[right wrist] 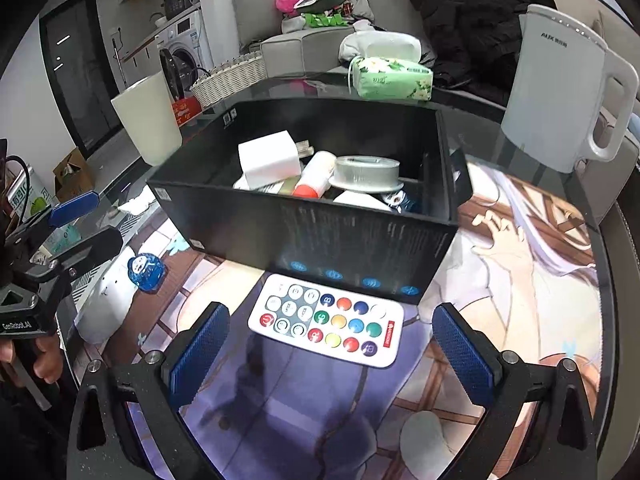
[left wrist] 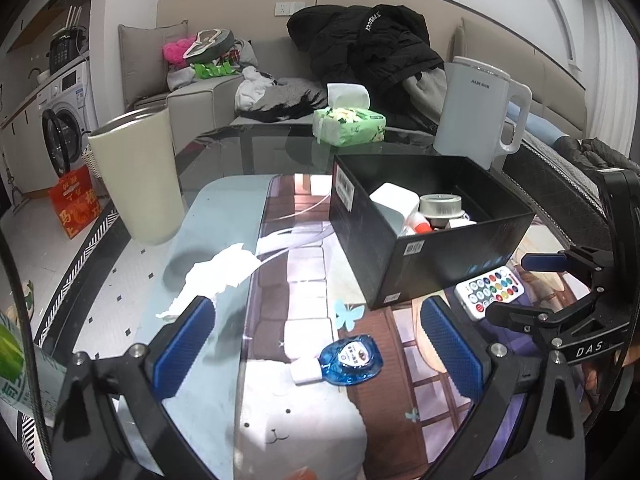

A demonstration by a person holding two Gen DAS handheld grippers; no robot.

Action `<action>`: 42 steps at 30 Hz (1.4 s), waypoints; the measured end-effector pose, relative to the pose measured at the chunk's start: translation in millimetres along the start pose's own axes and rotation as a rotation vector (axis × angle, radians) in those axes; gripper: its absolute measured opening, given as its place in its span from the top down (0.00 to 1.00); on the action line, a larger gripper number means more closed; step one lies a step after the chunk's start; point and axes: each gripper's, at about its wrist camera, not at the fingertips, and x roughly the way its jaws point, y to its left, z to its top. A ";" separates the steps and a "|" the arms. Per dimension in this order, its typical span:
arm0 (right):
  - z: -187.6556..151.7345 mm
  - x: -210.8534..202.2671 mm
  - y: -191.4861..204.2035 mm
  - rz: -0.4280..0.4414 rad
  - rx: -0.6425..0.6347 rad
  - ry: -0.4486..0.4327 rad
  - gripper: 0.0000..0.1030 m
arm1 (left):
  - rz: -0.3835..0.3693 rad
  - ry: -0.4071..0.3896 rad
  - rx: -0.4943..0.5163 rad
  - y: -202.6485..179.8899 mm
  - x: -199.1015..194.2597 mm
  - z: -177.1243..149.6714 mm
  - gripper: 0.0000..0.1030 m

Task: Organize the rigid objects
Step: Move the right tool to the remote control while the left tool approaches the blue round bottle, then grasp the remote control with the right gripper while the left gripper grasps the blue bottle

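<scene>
Right gripper (right wrist: pixel 328 356) spread wide, empty, low over the bench (right wrist: pixel 520 264); remote (right wrist: pixel 326 320) lies flat between and just ahead of its pads, long axis running left-right and slightly down to the right, upper long edge just beside the black box (right wrist: pixel 320 232) wall. Left gripper (left wrist: pixel 316 344) also apart and empty, blue bottle (left wrist: pixel 346 360) flat between its fingers, white cap pointing left, open mat around it. Box holds charger (right wrist: pixel 268 158), tape roll (right wrist: pixel 366 172), orange-tipped tube (right wrist: pixel 314 180).
</scene>
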 end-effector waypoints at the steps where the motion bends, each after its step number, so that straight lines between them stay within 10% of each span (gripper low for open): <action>1: -1.5 3.1 0.7 -0.005 -0.006 0.009 0.00 | -0.002 0.009 0.004 -0.6 1.8 -1.4 0.00; 42: -1.8 19.6 1.3 -0.101 0.009 0.039 0.02 | 0.041 0.233 -0.028 -0.9 44.1 -19.3 0.00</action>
